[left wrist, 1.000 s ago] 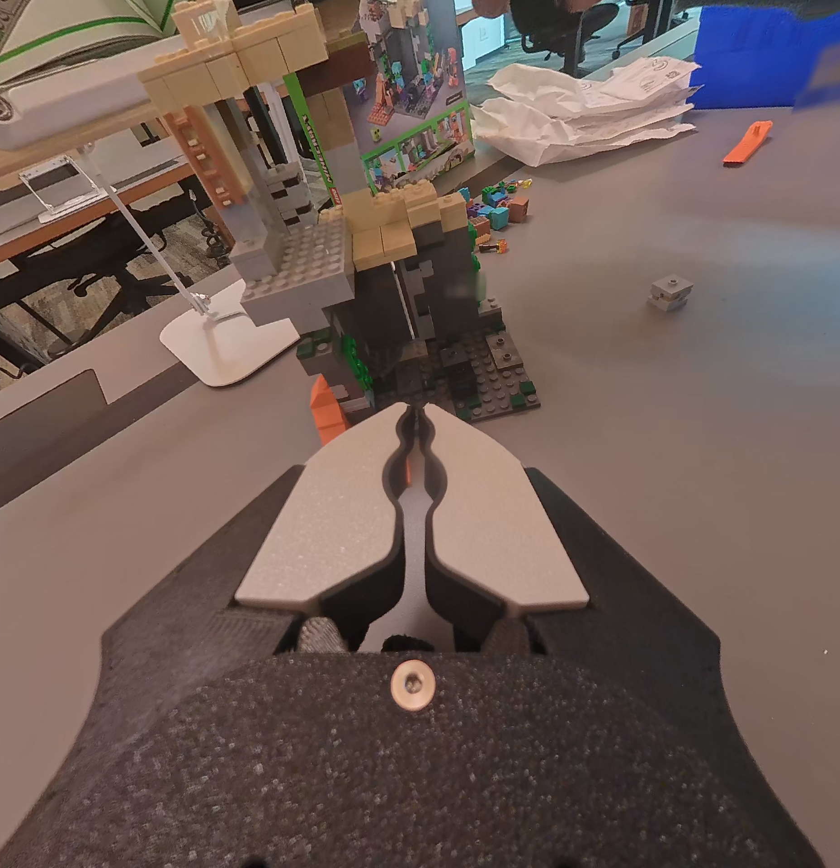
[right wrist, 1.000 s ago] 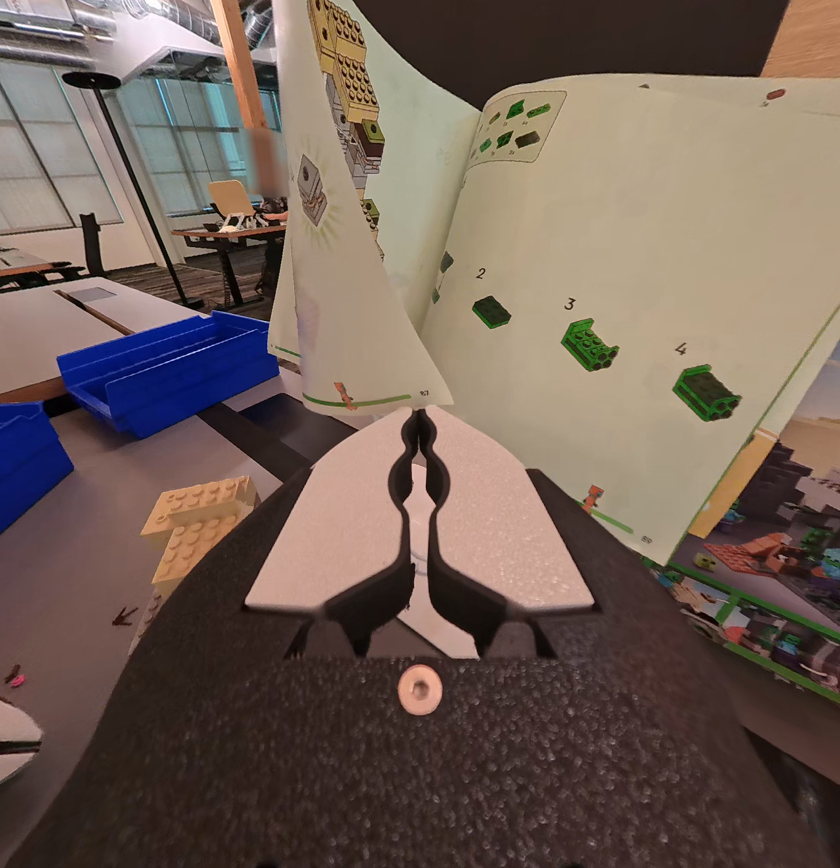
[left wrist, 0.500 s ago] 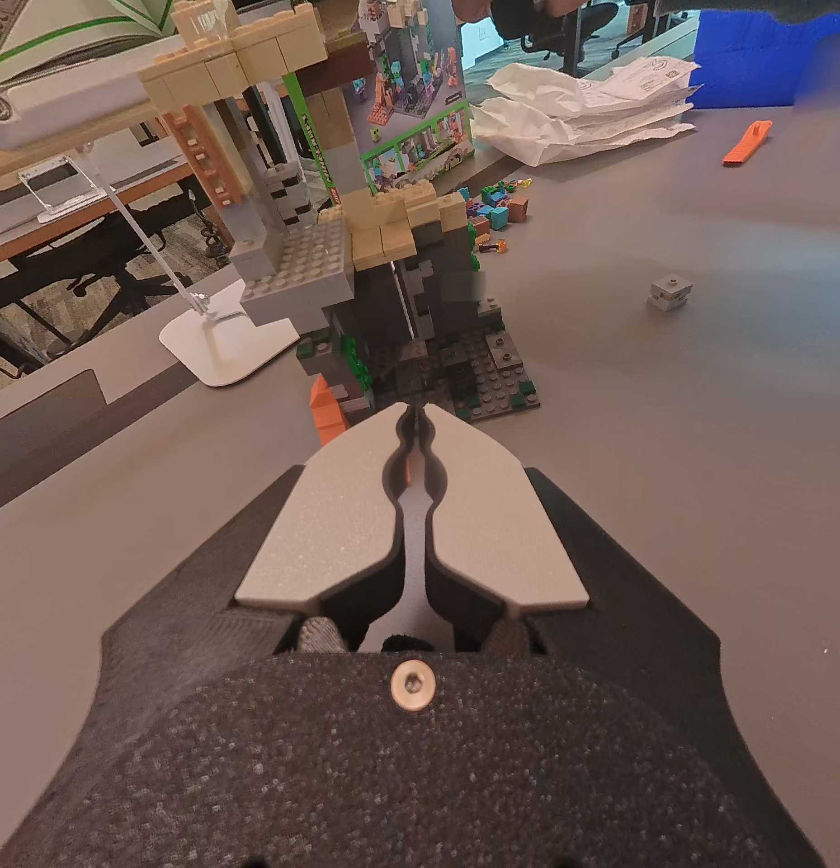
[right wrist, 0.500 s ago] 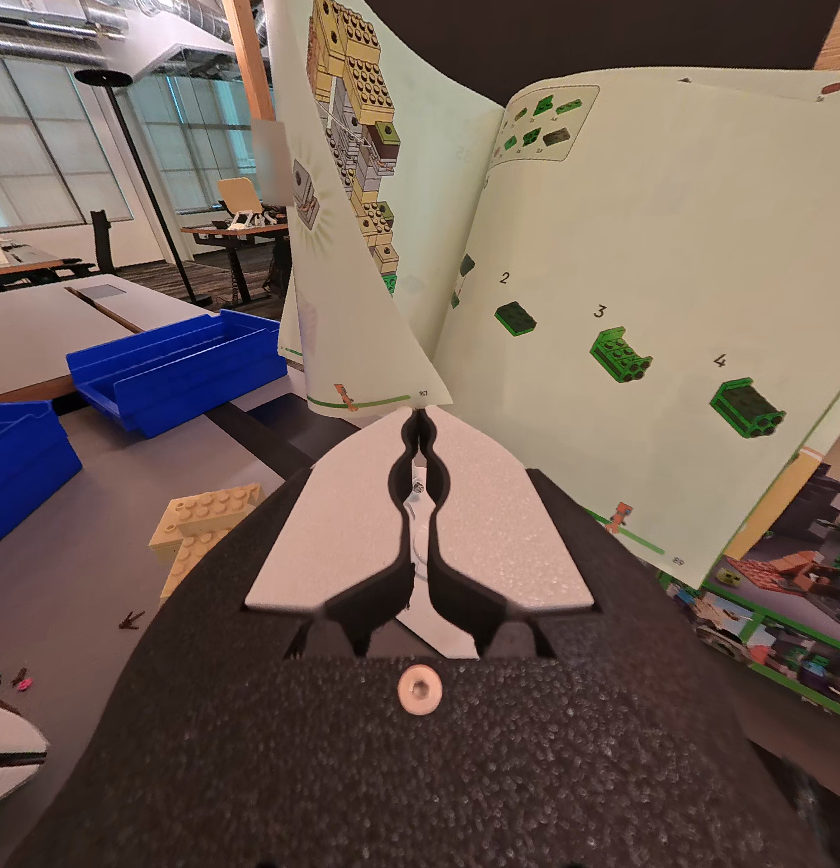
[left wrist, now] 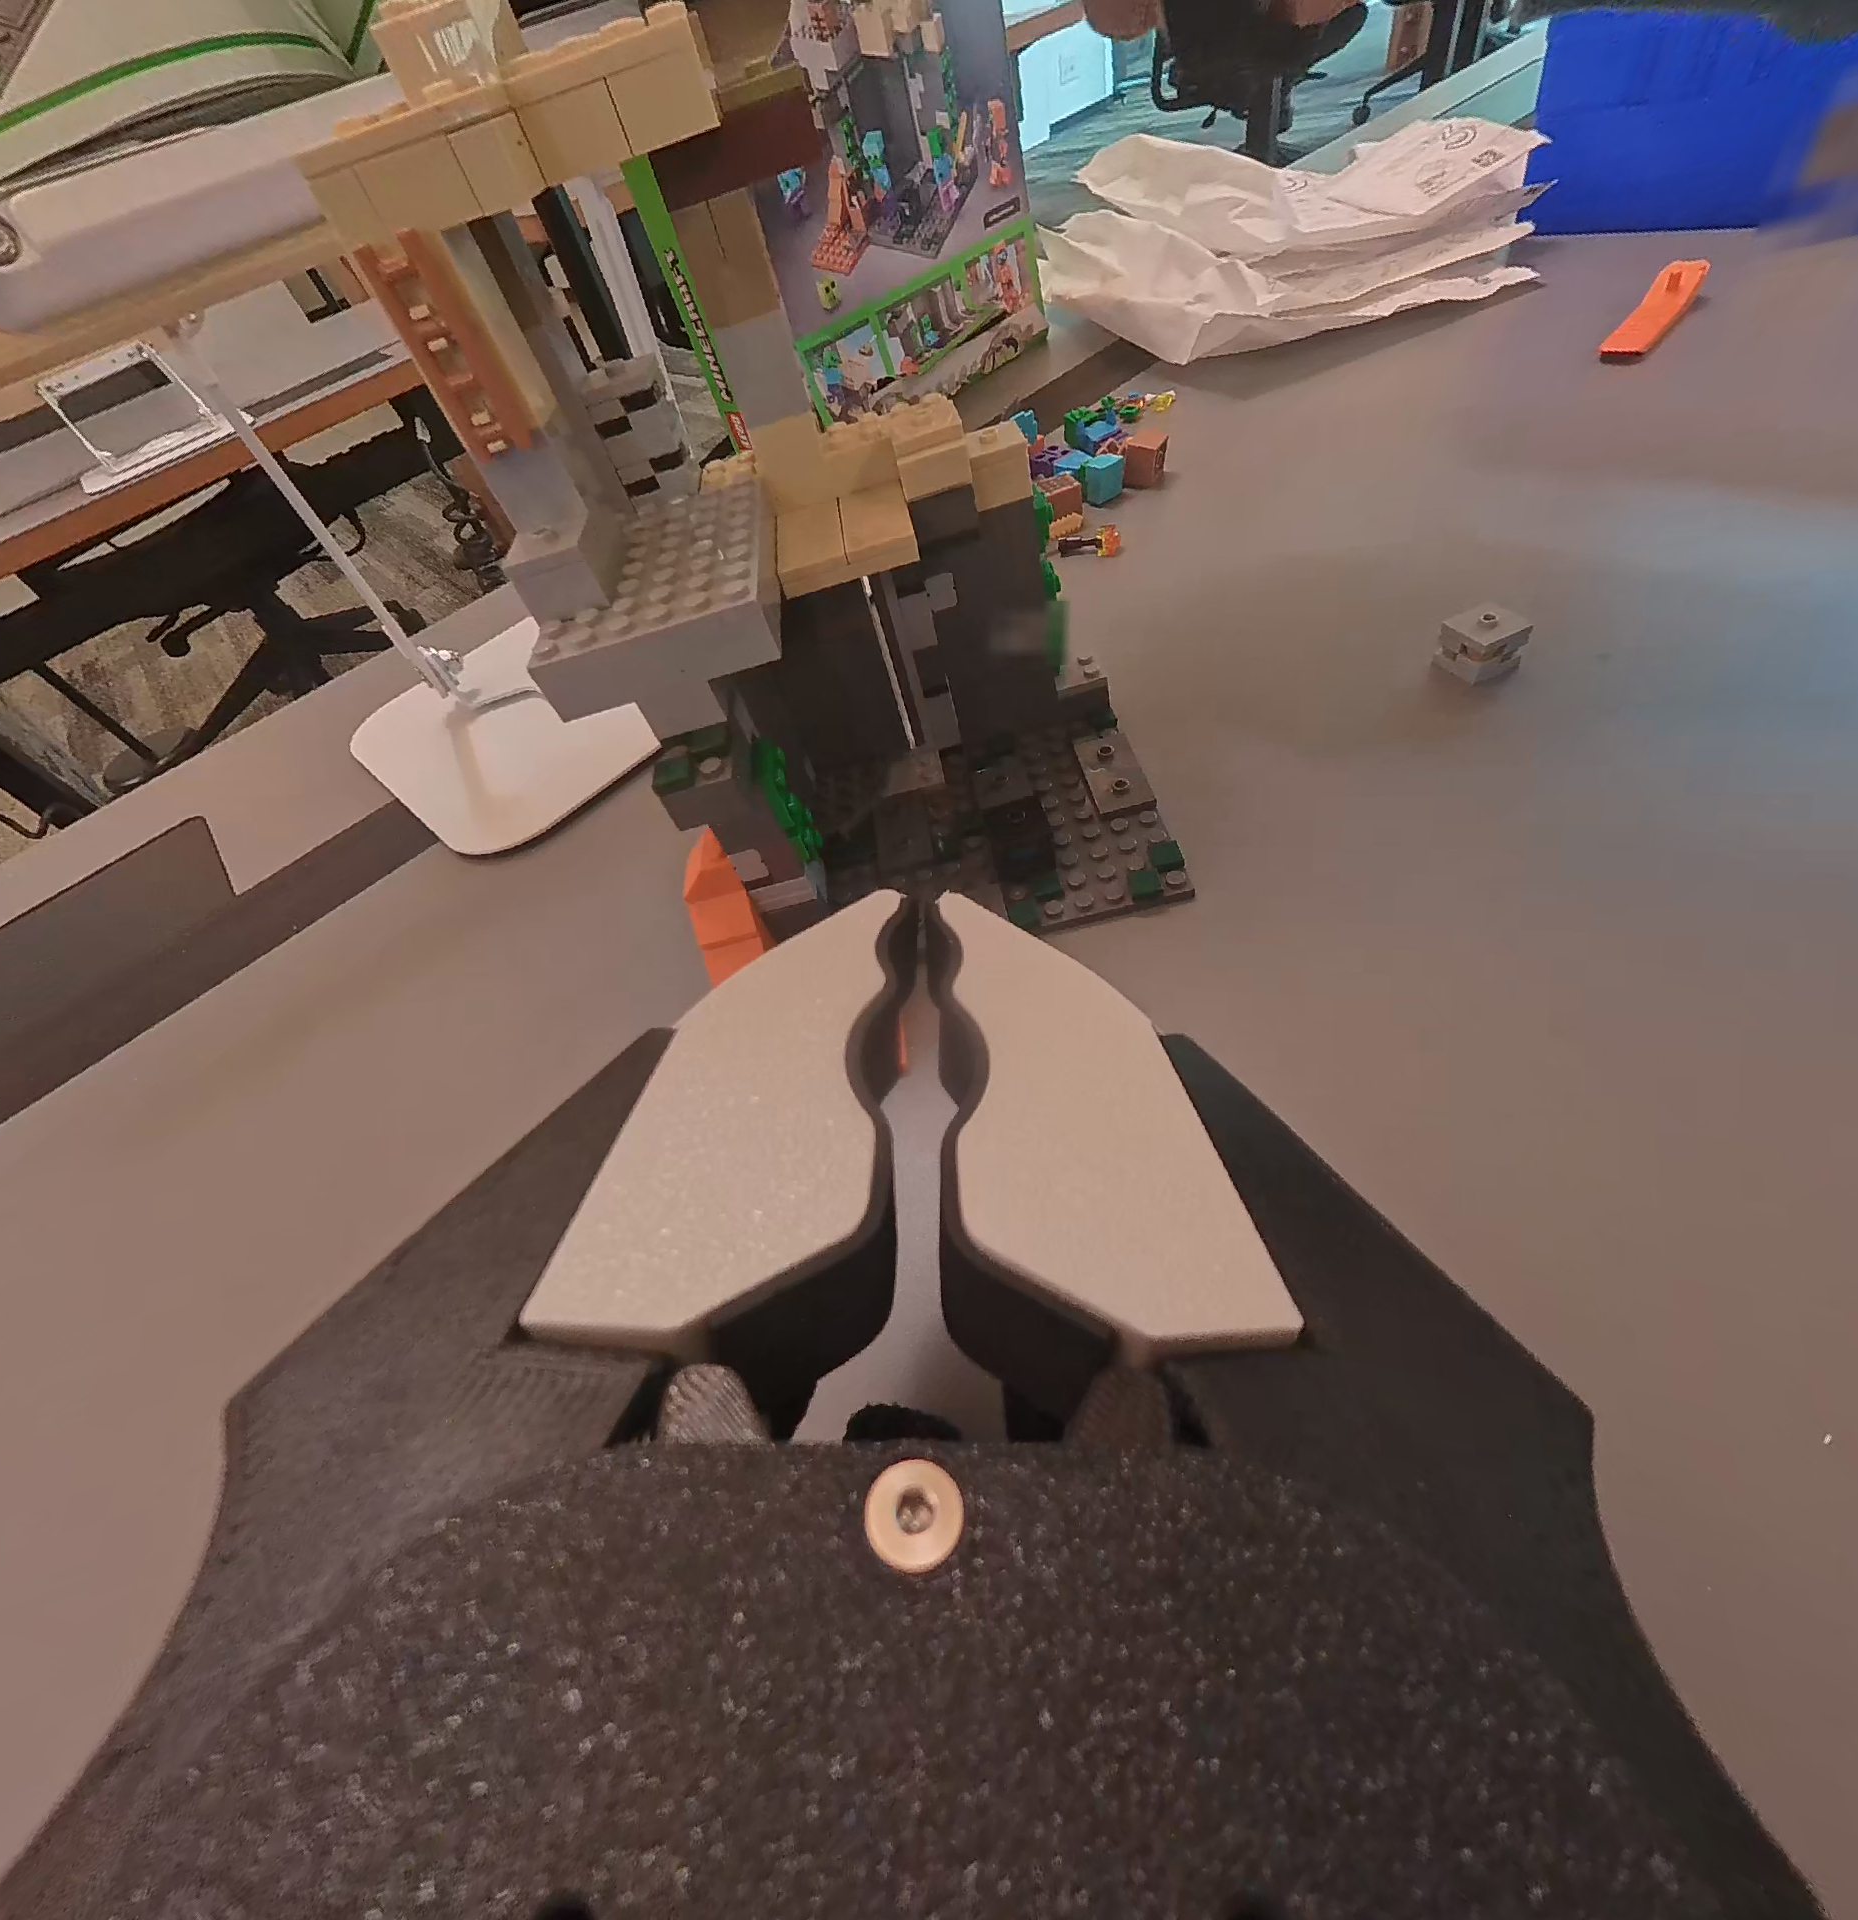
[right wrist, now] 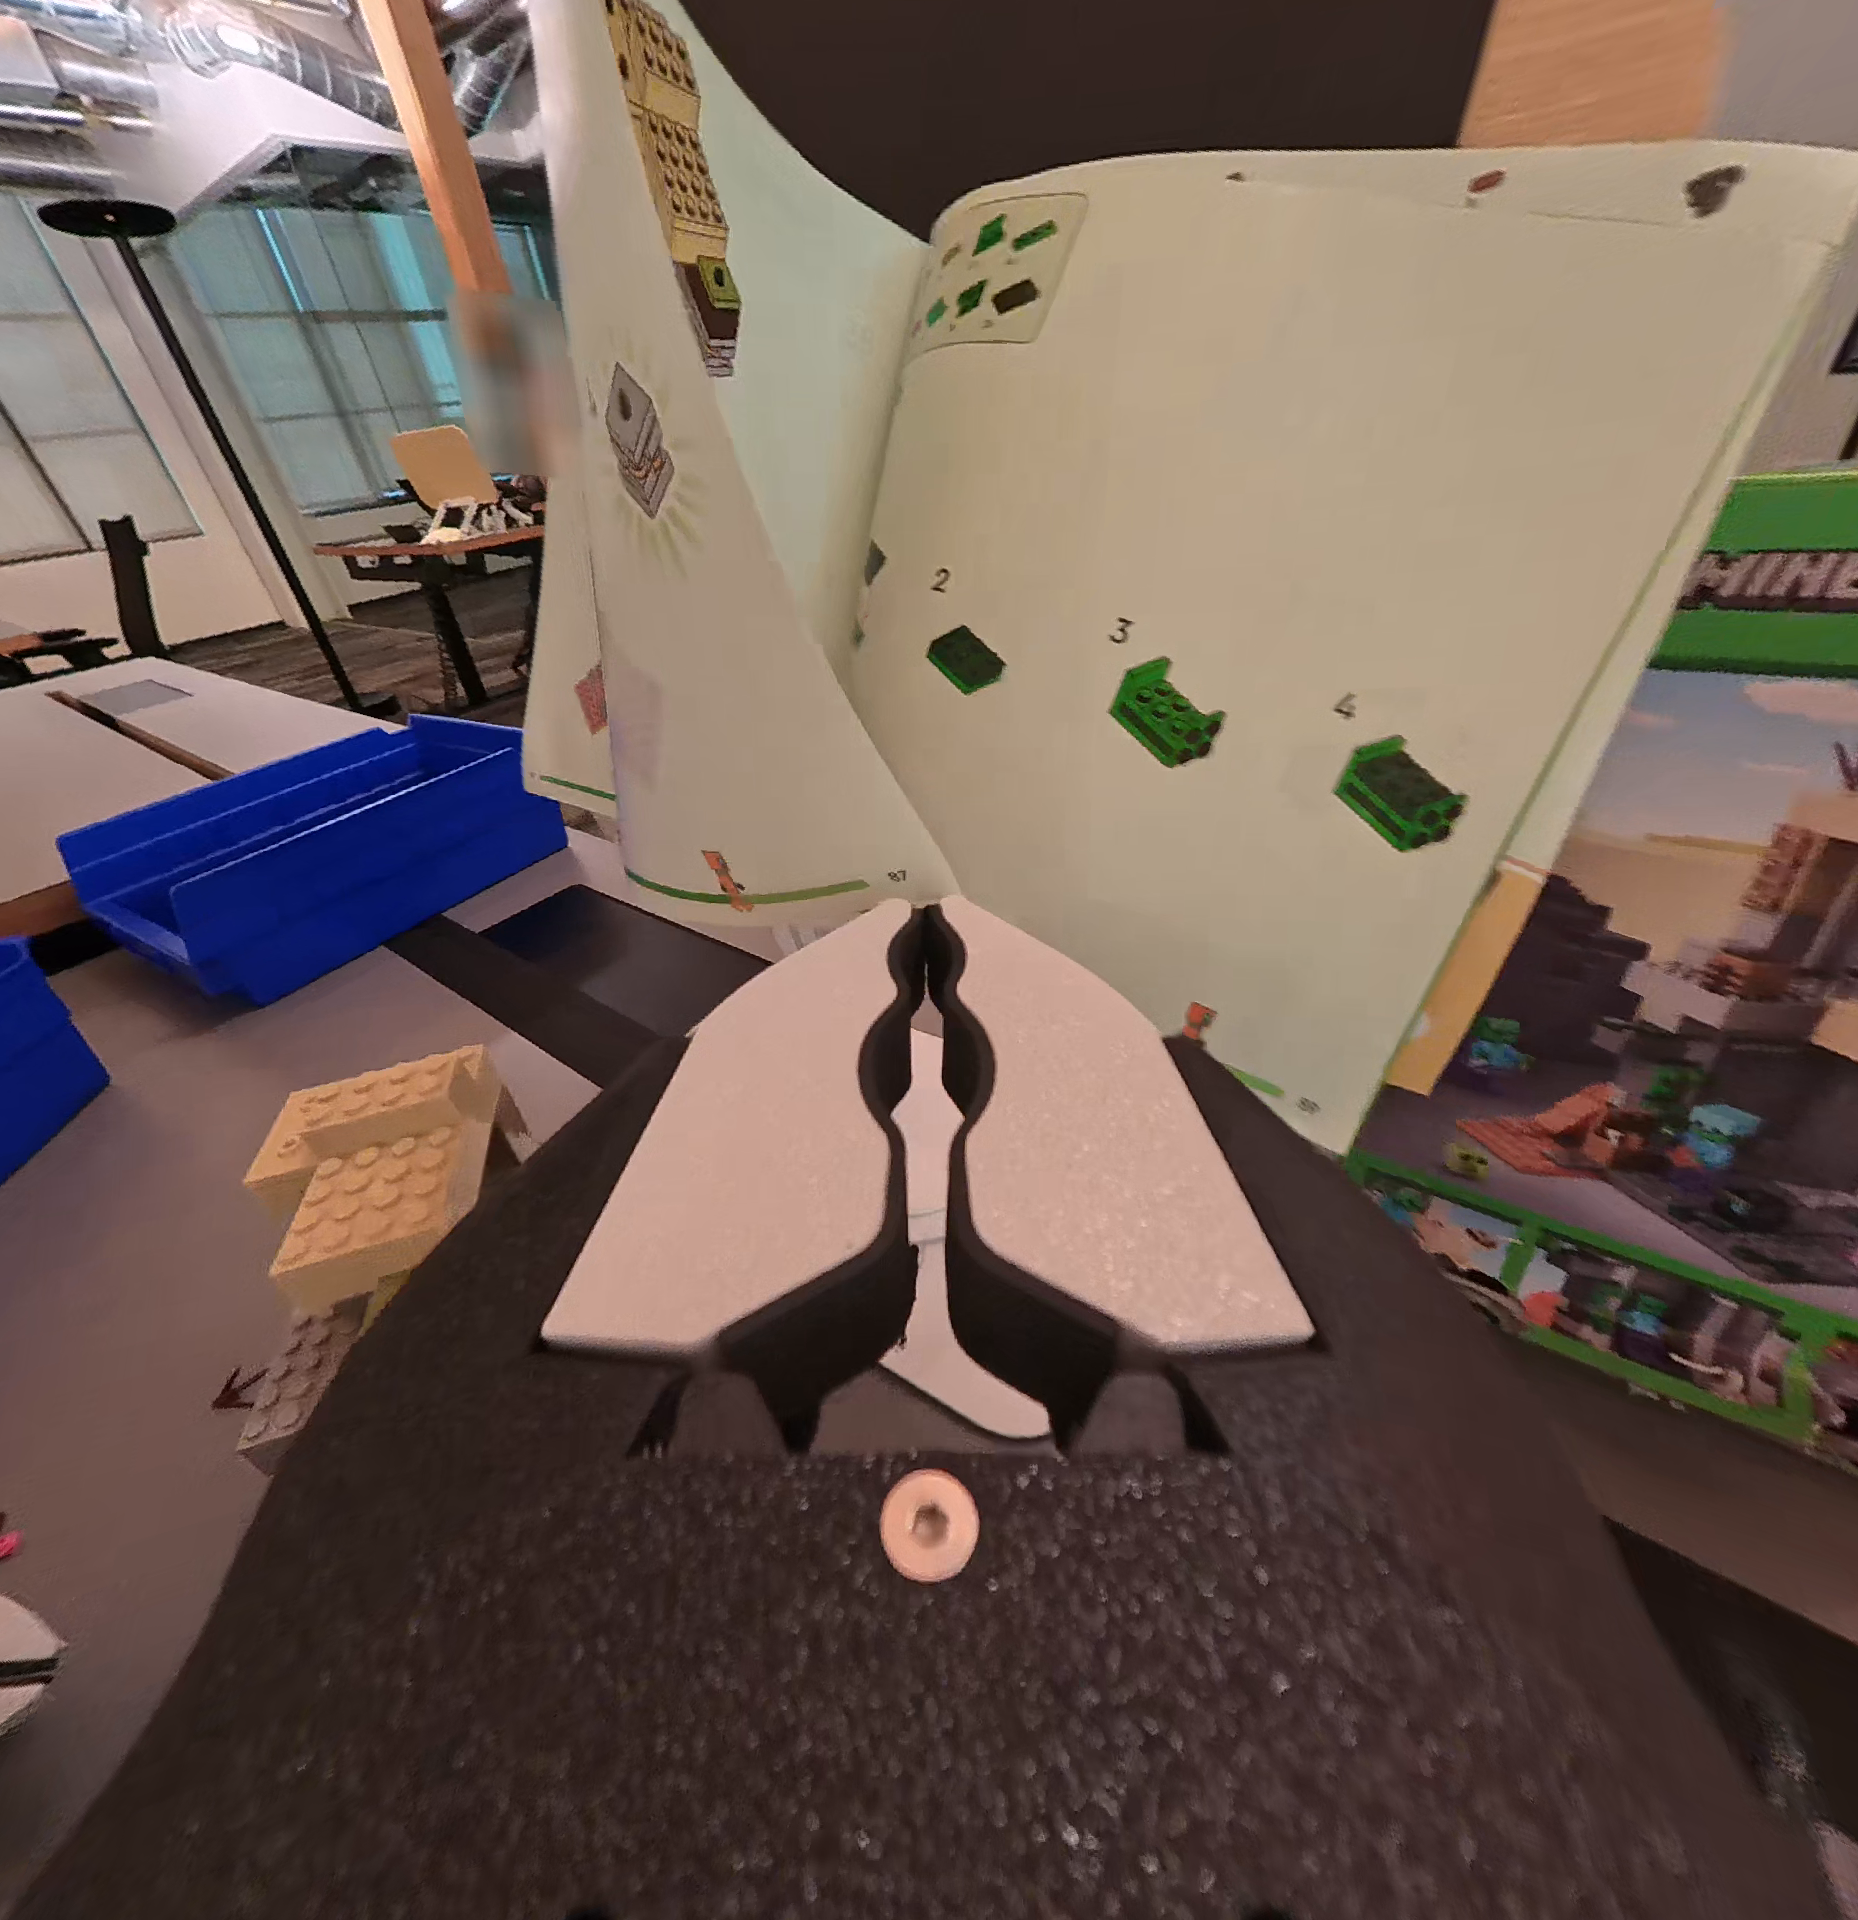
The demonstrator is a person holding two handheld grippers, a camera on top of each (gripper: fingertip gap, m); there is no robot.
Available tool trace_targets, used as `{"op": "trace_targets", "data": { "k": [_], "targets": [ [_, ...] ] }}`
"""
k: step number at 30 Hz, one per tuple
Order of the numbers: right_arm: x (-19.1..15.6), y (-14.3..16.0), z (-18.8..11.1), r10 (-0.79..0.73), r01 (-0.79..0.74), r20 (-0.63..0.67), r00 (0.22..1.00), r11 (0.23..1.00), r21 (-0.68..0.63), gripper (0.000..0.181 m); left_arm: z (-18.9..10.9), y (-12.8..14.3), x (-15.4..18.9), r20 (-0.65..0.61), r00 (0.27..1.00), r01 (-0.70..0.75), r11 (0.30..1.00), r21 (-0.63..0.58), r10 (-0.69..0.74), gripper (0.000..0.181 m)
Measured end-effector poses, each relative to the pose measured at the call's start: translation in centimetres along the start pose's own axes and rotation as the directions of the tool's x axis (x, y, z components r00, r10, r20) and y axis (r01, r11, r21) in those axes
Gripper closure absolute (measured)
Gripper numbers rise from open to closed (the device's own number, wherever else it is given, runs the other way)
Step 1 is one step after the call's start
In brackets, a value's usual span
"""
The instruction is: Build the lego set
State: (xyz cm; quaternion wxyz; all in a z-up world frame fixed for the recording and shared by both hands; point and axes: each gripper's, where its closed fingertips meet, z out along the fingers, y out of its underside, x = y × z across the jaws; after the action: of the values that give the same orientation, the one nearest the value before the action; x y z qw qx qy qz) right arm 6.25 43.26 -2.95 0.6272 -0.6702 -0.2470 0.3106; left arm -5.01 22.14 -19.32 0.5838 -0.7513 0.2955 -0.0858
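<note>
The right gripper (right wrist: 923, 909) has its jaws closed on the lower corner of a page of the open instruction booklet (right wrist: 1320, 540). The left gripper (left wrist: 920, 906) has its jaws closed and empty, low over the grey counter (left wrist: 1424, 1039), just before the part-built lego model (left wrist: 800, 582).
</note>
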Motion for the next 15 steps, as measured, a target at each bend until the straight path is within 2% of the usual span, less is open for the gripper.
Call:
{"op": "trace_targets", "data": {
  "k": [15],
  "targets": [
    [3.9, 1.7, -2.1, 0.056, -0.057, -0.088, 0.995, 0.998, -0.01, 0.181, 0.0, 0.0, 0.0, 0.0, 1.0, 0.0, 1.0, -0.001, 0.0, 0.181]
  ]
}}
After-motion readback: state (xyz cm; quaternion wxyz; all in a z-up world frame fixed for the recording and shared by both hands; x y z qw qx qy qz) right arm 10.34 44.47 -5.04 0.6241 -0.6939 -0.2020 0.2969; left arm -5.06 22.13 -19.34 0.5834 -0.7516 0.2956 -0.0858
